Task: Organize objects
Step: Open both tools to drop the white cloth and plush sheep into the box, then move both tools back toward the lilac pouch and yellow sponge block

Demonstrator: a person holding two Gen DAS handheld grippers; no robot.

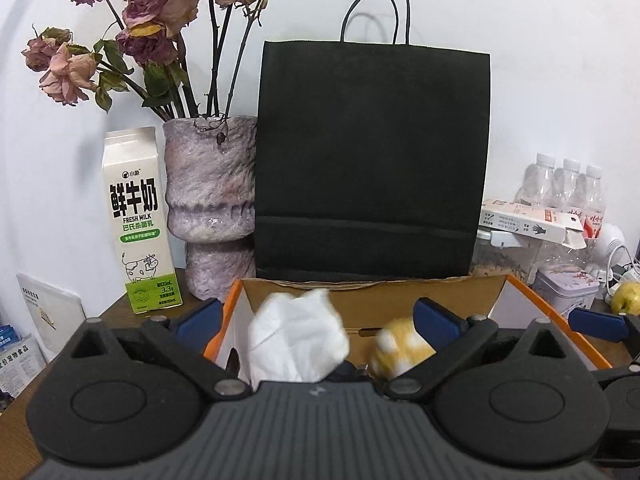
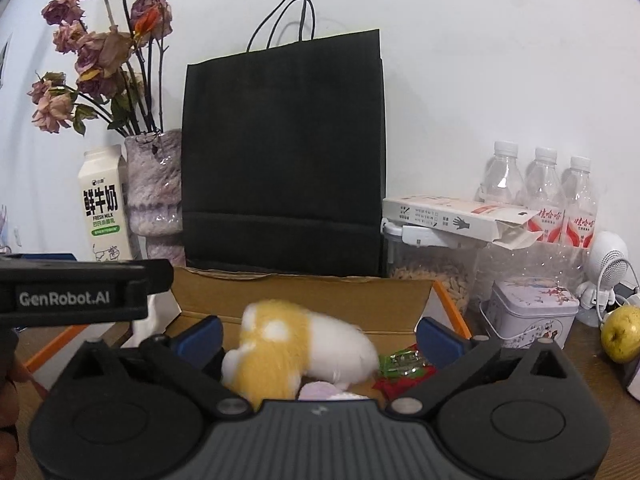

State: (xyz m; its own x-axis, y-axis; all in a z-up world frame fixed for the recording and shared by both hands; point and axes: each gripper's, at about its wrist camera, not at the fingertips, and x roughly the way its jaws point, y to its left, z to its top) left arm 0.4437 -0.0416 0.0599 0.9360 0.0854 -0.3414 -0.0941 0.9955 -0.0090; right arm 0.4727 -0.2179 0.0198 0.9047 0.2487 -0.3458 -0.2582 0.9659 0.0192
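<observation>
An open cardboard box [image 1: 440,292] with orange edges lies right in front of both grippers. In the left wrist view my left gripper [image 1: 318,320] is open over the box. A crumpled white cloth or paper [image 1: 298,336] sits blurred between its blue fingers, and neither pad presses on it. My right gripper [image 2: 320,336] is open as well. A yellow and white plush toy [image 2: 296,344] lies loose and blurred between its fingers, inside the box [image 2: 304,300]. The toy [image 1: 400,348] also shows in the left wrist view. Red and green wrappers [image 2: 404,368] lie in the box.
A black paper bag [image 1: 368,160] stands behind the box. A vase of dried roses [image 1: 212,200] and a milk carton [image 1: 136,220] stand at the left. Three water bottles [image 2: 540,192], a jar [image 2: 432,276], a tin [image 2: 528,312] and an apple [image 2: 622,332] crowd the right.
</observation>
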